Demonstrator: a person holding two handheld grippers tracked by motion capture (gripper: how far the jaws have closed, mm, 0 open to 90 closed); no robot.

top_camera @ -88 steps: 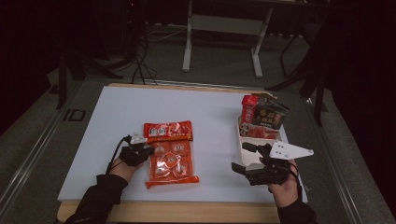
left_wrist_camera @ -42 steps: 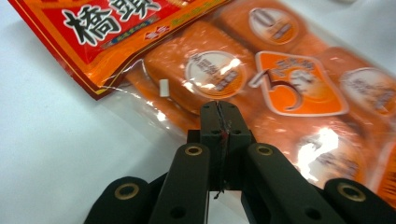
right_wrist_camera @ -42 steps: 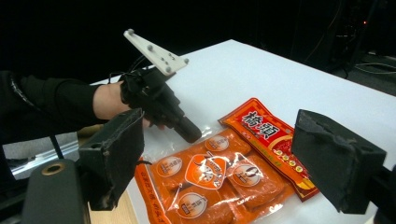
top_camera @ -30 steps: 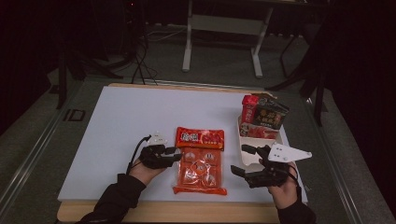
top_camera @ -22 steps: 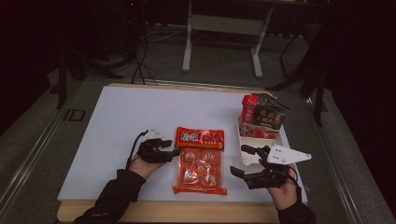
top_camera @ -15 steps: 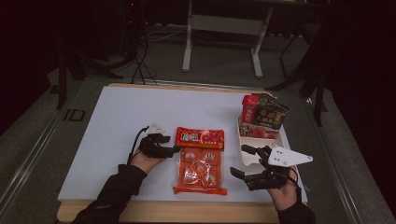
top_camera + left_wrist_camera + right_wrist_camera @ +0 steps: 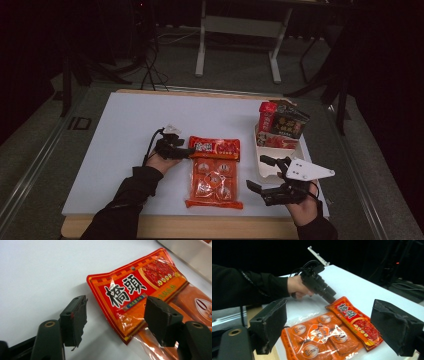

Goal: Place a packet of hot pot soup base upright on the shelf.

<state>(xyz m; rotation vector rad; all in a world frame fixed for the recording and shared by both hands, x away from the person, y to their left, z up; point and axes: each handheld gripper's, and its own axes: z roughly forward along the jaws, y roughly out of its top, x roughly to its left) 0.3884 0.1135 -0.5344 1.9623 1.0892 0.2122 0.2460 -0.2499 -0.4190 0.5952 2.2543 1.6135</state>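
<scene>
In the high view, at centre left, the left gripper (image 7: 189, 150) sits at the near corner of the glossy red-and-orange plastic soup-base packet (image 7: 214, 171). Its jaws, which have just been closing a little, are partly open astride that corner without pinching it, probably lining up a grip. The packet lies flat mid-surface (image 7: 120, 130); its label reads 橋頭. At lower right the right gripper (image 7: 257, 172) waits wide open, holding nothing.
</scene>
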